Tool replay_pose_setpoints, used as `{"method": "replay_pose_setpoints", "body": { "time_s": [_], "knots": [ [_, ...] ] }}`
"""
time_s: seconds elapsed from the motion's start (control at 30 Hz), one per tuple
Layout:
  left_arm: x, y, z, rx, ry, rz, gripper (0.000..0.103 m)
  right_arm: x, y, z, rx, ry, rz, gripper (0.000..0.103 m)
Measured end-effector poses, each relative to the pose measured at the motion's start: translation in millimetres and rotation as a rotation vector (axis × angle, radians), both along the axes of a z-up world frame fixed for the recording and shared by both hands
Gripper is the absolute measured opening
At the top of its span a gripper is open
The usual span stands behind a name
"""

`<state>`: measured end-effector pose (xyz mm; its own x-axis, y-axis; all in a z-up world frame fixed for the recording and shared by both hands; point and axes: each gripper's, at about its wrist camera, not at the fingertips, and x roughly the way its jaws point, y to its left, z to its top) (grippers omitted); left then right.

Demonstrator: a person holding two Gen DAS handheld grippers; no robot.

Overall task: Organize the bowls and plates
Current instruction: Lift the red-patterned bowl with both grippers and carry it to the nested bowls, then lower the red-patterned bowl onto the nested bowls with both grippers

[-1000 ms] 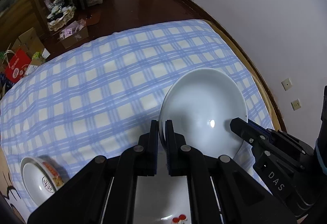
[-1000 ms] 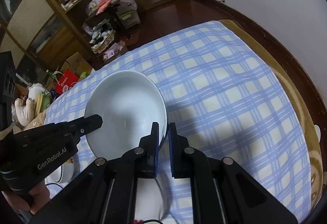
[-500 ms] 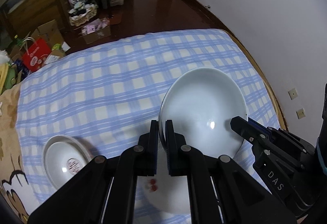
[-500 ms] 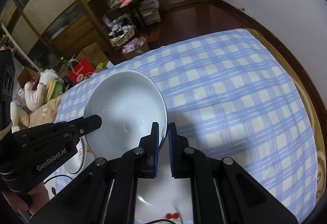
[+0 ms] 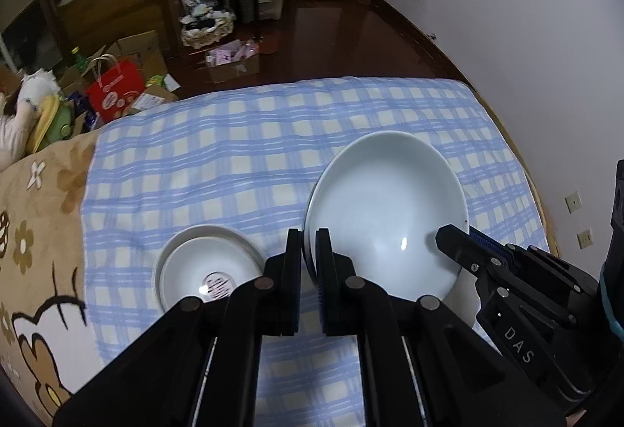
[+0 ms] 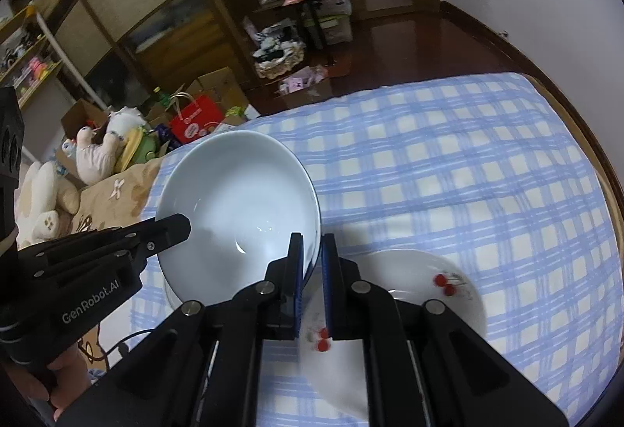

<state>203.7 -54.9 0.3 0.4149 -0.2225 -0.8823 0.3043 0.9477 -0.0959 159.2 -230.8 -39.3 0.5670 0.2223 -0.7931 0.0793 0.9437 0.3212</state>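
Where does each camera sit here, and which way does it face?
Left wrist: on the left gripper, looking down at the large pale-blue bowl and blue checked blanket; right gripper shows.
Right wrist: on the right gripper, looking down likewise; left gripper and a hand show.
Shared: bowl, blanket, both grippers.

A plain white bowl [image 5: 384,216] hangs tilted above the checked bed; a smaller printed bowl [image 5: 206,273] and a cherry-patterned plate [image 6: 425,282] rest on the cloth below
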Motion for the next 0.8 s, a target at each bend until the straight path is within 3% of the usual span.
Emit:
{"method": "replay_pose_setpoints", "body": {
  "time_s": [0.43,0.8],
  "knots": [
    [-24,62,23,-0.005,-0.052,0.083,0.008,-5,55,20,0.001,-0.037,0.076,0.010],
    [-32,101,14,-0.019,-0.033,0.131,0.008,-7,91,18,-0.007,-0.037,0.129,0.010]
  ]
}}
